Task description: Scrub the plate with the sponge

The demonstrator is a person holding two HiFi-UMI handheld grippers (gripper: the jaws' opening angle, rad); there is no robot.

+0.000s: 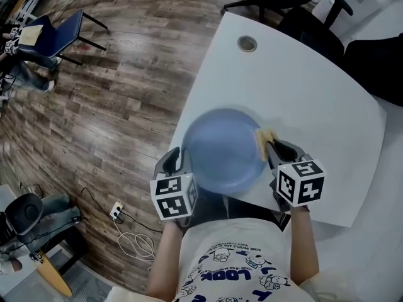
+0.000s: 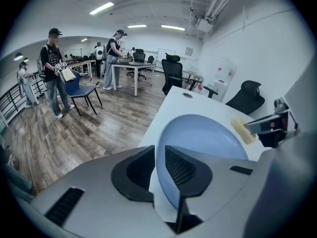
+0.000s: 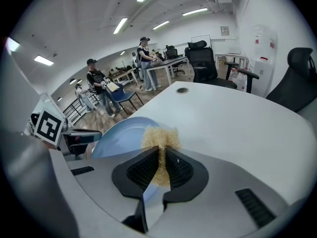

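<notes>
A round blue plate (image 1: pixel 221 150) lies near the front edge of the white table (image 1: pixel 302 87). My left gripper (image 1: pixel 183 161) is shut on the plate's left rim; in the left gripper view the rim (image 2: pixel 163 177) runs between the two jaws of that gripper (image 2: pixel 159 157). My right gripper (image 1: pixel 271 148) is shut on a tan sponge (image 1: pixel 264 139), which rests against the plate's right rim. In the right gripper view the sponge (image 3: pixel 159 139) sticks out past that gripper (image 3: pixel 161 158), with the plate (image 3: pixel 116 133) just left of it.
A round cable hole (image 1: pixel 247 43) sits at the table's far end. Black office chairs (image 1: pixel 308 17) stand behind the table and a blue chair (image 1: pixel 58 31) on the wood floor at left. A white cable (image 1: pixel 129 238) lies on the floor. People (image 2: pixel 55 68) stand farther back.
</notes>
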